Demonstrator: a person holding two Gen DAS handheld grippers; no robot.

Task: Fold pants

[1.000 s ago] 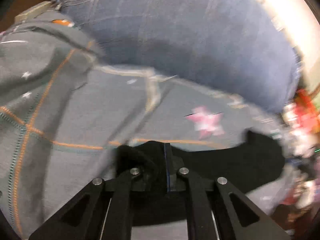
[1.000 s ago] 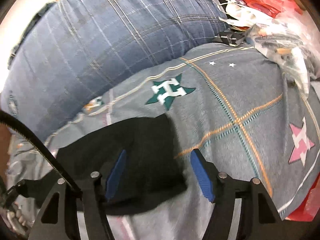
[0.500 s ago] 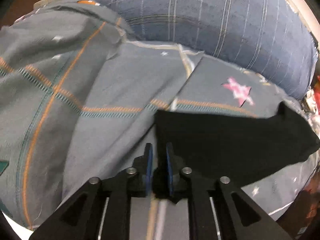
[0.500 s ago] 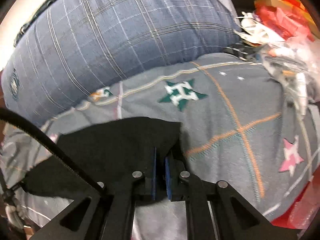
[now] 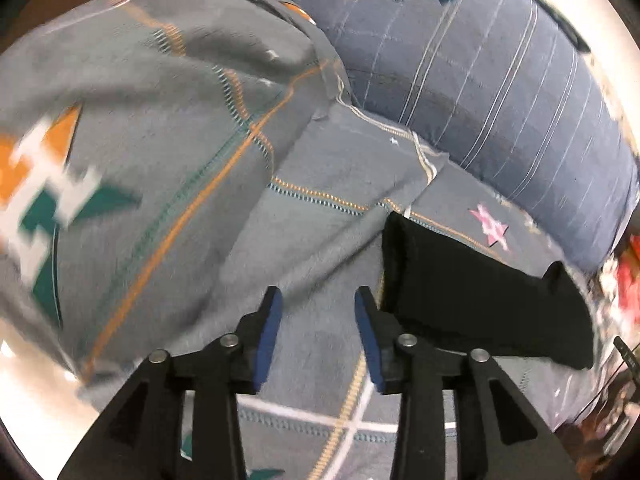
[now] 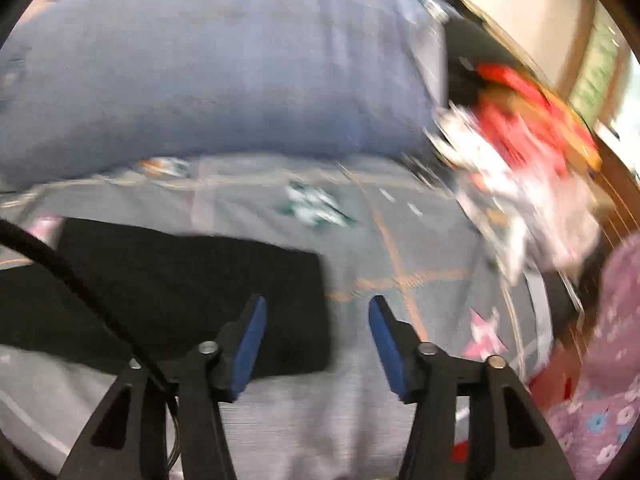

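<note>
- In the left wrist view, the grey bedspread with orange stitched lines and star prints (image 5: 208,184) covers the bed, and its left part is raised in a big fold with an orange and green star on it.
- The left gripper (image 5: 318,300) has its two blue-padded fingers spread apart, with only the grey bedspread showing between them; it holds nothing.
- The folded black pants (image 5: 480,292) lie flat on the bedspread just to the right of the left gripper, close to its right finger; whether they touch it, I cannot tell.
- The large blue pillow with thin pale check lines (image 5: 500,80) lies along the far edge of the bed, behind the pants.
- In the right wrist view, which is blurred, the black pants (image 6: 180,292) lie as a flat dark rectangle on the left side, and their right edge falls in the gap between the fingers.
- The right gripper (image 6: 318,312) is wide open and grips nothing; its left finger is over the pants.
- At the right edge of the bed there is a blurred heap of red and white things (image 6: 516,160), and a purple cloth with flowers (image 6: 608,360) at the lower right corner.
</note>
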